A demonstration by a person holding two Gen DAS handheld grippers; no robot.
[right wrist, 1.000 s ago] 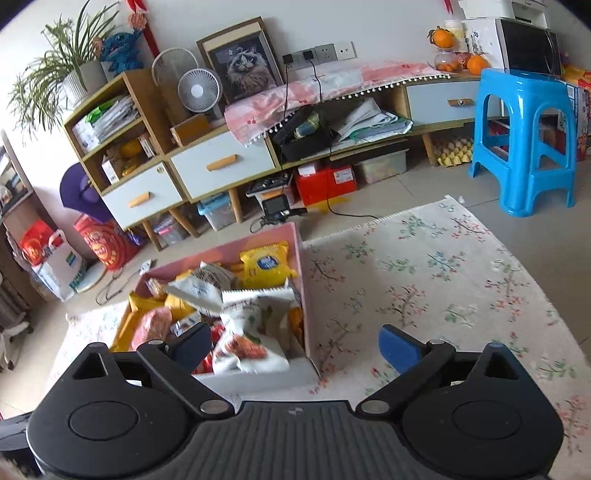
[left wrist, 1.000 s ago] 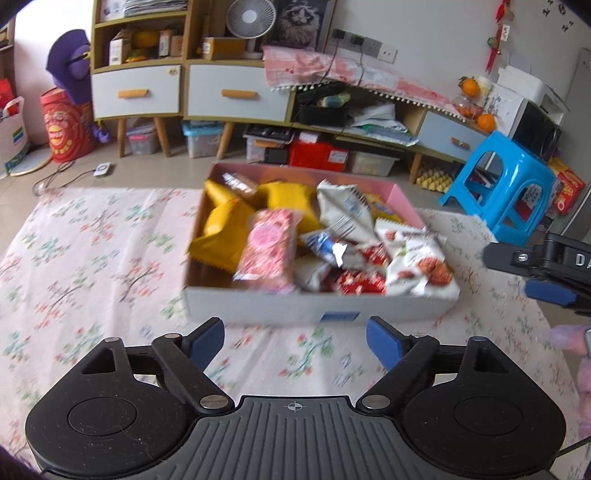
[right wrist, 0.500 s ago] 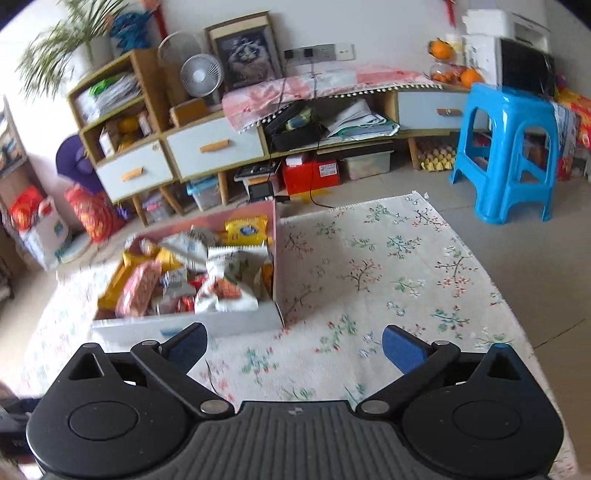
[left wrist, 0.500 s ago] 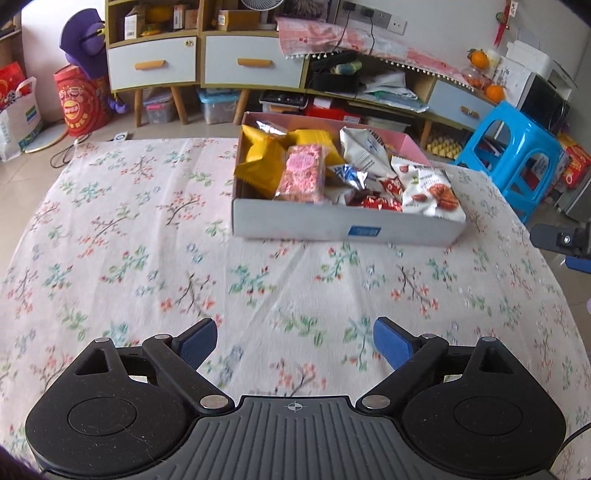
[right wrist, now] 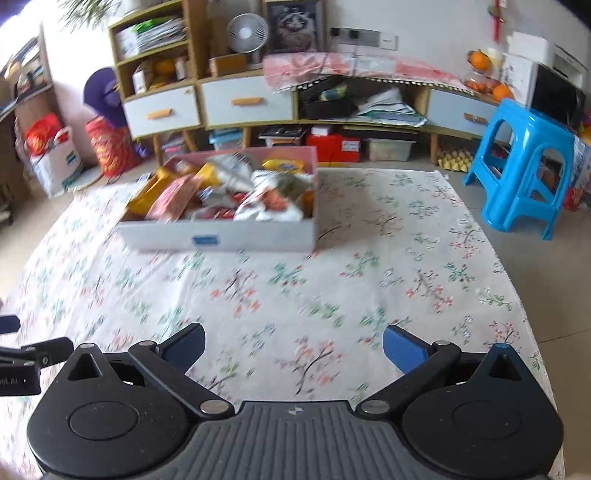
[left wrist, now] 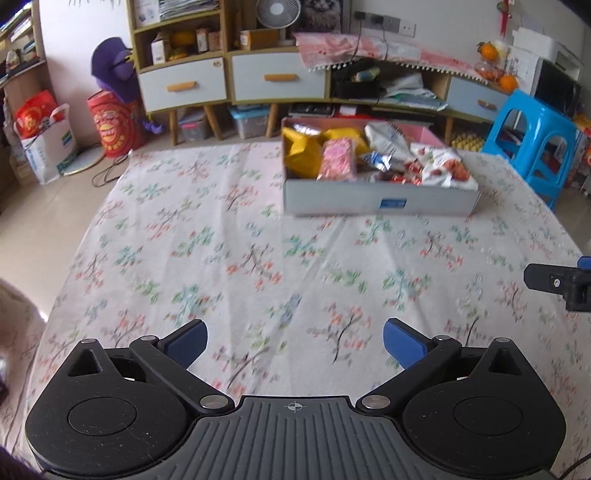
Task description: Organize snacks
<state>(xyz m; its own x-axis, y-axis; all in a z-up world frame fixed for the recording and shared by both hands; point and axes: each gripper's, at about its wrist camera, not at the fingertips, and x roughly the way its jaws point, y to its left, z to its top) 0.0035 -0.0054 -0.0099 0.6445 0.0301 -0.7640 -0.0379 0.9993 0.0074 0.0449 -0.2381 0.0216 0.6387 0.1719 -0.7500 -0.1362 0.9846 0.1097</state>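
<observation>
Carrying everything: a table under a white floral tablecloth (left wrist: 229, 236). Sitting directly on the cloth toward the far edge: a shallow cardboard box (left wrist: 380, 201) with pink inner walls, lying flat, brimming with snack packets (left wrist: 338, 160). Lying bare: the near cloth.

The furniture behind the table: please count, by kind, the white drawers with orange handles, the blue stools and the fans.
White drawers with orange handles: 3, at and
Blue stools: 1
Fans: 1
Total: 5
</observation>
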